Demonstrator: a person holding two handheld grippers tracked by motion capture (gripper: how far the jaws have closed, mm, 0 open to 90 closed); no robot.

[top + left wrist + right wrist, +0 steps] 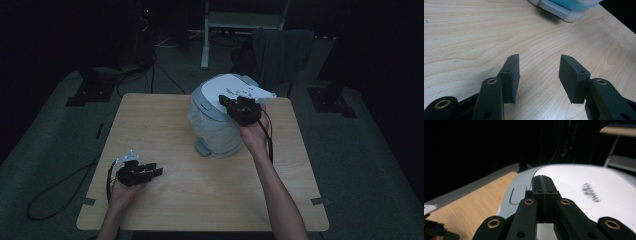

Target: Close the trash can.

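Pale wood grain runs under everything, and on that table (165, 125) stands a white and grey lidded bin (216, 117), its white lid (599, 187) with dark lettering on it. Over to the right gripper (231, 102): it's up on top of the bin, jaws pressed flat together with nothing between them, tips resting on or just above the lid near the seam where white meets the grey collar. From its own view, the grey push button (517, 194) sits just left of the closed jaws and slightly below the tips. Whether the tips truly touch the lid, I cannot tell. The right hand (255, 135) holds the tool from the near side, cable trailing down along the forearm.

Now the left gripper (156, 171): low over the near left part of the table, well apart from the bin, held in the left hand (122, 192). Its jaws are spread wide, bare wood showing in the gap, nothing gripped. In its own view the bin's foot pedal (555, 10) lies far ahead and a little to the right of the open jaws.
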